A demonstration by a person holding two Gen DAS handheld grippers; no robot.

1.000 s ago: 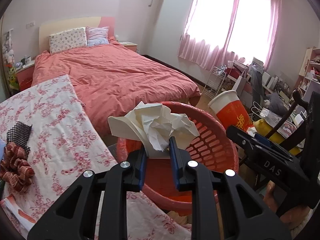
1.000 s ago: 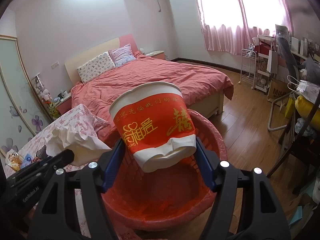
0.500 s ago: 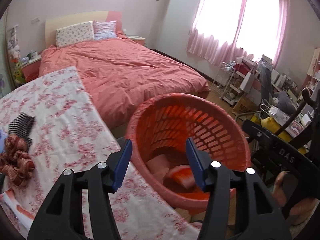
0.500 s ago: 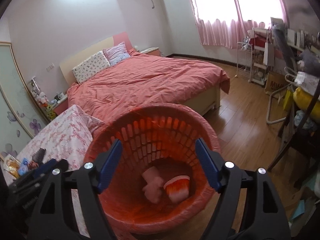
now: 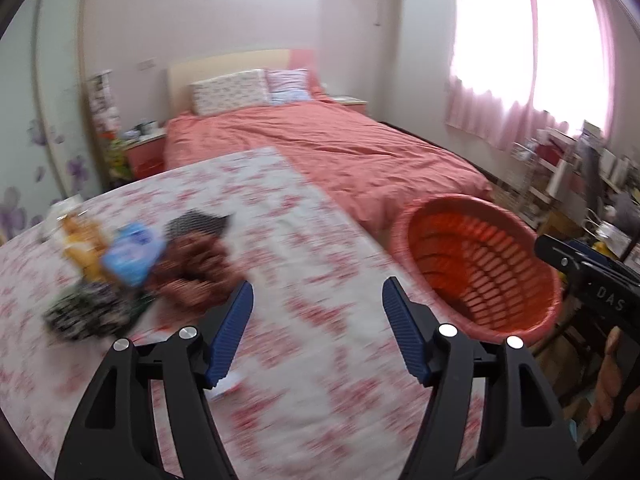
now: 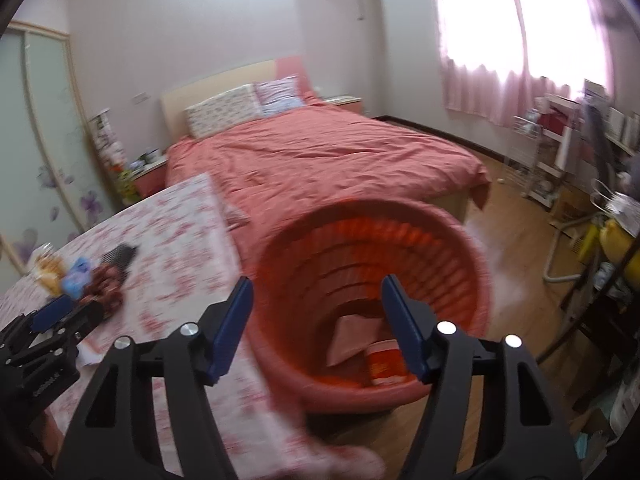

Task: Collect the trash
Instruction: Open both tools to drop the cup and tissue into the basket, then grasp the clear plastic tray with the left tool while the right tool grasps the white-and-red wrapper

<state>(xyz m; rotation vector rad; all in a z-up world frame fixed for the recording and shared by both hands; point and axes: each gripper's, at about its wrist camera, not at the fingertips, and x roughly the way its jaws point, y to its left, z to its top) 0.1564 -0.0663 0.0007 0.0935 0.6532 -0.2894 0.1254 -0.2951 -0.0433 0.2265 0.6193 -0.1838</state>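
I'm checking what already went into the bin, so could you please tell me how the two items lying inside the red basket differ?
The paper cup is red and white with printing and keeps a round, firm shape; the tissue is plain, pale and soft, lying crumpled and flat. The cup lies toward the near wall of the red basket, while the tissue lies just to the left of it. Both rest at the bottom, and neither is held.

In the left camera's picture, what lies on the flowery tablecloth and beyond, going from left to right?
Yellow packet → blue packet → reddish-brown bundle → red basket → right gripper.
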